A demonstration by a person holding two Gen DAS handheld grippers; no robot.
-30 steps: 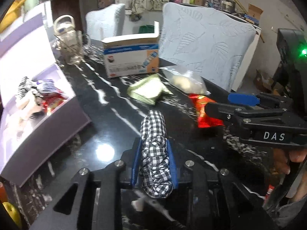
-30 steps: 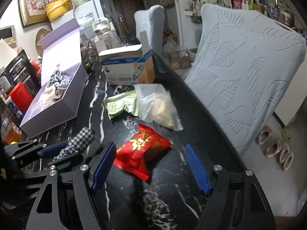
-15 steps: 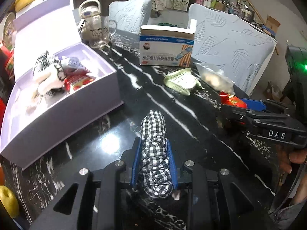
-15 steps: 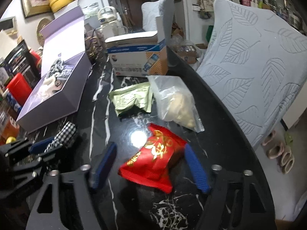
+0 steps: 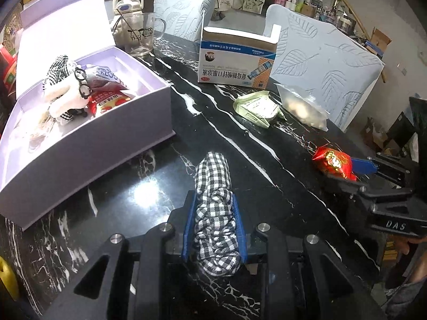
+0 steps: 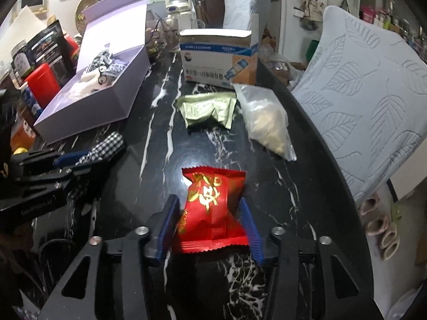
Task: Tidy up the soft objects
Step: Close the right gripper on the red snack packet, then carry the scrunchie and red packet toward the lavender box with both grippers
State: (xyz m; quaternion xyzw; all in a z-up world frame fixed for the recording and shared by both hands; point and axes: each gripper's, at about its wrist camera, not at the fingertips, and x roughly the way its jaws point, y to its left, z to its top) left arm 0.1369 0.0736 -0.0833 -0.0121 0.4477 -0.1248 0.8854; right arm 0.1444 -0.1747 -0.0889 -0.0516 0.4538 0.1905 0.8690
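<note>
Tabletop (image 5: 267,170) of black marble with white veins, cluttered. Left hand-held gripper (image 5: 213,221) clamped tight on a black-and-white checked cloth roll (image 5: 213,186); the roll juts forward past the blue pads toward 12 o'clock, over bare stone.

Right hand-held gripper (image 6: 210,226) has its jaws closing around a red snack packet (image 6: 213,202). The packet sits between the blue pads; left pad looks to touch its edge, right pad stands just beside it, so no full pinch is visible. In the left wrist view the same packet (image 5: 333,161) lies at 3 o'clock from the cloth roll, well apart.

Open lilac box (image 5: 112,133) at 10 o'clock of the left hand-held gripper, lid upright behind it. Inside: a white plush toy with glasses (image 5: 72,93), checked fabric, and printed snack bags, piled at the far end.

Beyond the red packet, at 12 o'clock in the right wrist view: a green foil pouch (image 6: 208,109), and just beside it at 1 o'clock a clear bag with pale contents (image 6: 267,125). Behind both, a blue-and-white carton (image 6: 218,58). Glass mug (image 5: 141,34) near the box's far corner. Pale leaf-pattern chair backs (image 6: 373,93) line the table's far and right edges. Nothing lies between the left hand-held gripper and the box's near wall.
</note>
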